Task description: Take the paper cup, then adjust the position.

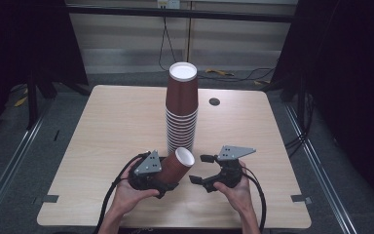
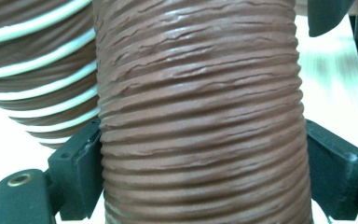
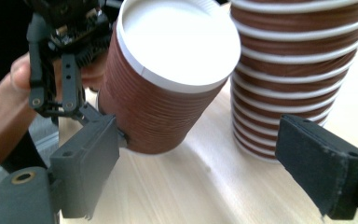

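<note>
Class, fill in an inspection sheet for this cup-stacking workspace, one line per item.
Surface: light wooden table, with a dark round hole.
Job's things: tall stack of brown paper cups; single brown cup, tilted.
Clutter: nothing seen.
Grippers: left tongs clamp the single cup's ribbed wall; right tongs open, nothing between them.
Cables: black cable trails from the left tongs; more on the floor behind.
Surroundings: dark curtains, metal frame.

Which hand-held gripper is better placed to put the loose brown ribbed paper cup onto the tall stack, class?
Left. The left hand-held gripper already clamps the brown ribbed paper cup, tilted beside the tall stack of matching cups. The right hand-held gripper is open and holds nothing.
</note>
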A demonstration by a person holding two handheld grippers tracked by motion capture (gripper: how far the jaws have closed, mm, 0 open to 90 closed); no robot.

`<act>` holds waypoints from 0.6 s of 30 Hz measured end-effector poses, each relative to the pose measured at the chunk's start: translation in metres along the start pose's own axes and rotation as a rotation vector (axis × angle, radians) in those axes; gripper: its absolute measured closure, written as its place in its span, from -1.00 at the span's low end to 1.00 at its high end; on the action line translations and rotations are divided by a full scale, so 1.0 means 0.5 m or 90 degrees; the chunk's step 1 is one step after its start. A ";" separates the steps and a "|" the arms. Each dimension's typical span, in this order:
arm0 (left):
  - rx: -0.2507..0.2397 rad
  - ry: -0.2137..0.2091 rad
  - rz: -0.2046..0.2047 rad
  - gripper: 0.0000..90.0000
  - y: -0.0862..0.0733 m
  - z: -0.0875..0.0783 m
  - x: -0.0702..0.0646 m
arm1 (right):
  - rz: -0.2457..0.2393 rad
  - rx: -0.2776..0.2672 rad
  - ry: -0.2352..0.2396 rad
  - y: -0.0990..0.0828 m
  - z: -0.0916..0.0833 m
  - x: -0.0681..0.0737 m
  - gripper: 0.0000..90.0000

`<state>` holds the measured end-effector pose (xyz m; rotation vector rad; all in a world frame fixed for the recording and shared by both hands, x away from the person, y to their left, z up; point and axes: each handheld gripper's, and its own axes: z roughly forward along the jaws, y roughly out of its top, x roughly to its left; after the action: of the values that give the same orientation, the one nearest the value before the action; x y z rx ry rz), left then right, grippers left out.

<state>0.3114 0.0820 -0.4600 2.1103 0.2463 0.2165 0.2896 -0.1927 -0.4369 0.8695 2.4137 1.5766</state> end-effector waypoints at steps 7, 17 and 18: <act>0.036 -0.010 0.017 -0.71 0.005 0.002 -0.002 | -0.016 0.030 -0.014 -0.002 0.001 0.002 -0.69; 0.091 -0.021 0.053 -0.70 0.006 0.008 -0.007 | -0.037 0.074 -0.008 -0.003 0.007 0.003 -0.69; 0.096 -0.022 0.053 -0.70 0.006 0.010 -0.008 | -0.037 0.079 -0.003 -0.003 0.007 0.004 -0.69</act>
<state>0.3089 0.0753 -0.4605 2.2746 0.1583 0.2157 0.2889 -0.1892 -0.4395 0.8134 2.5311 1.4166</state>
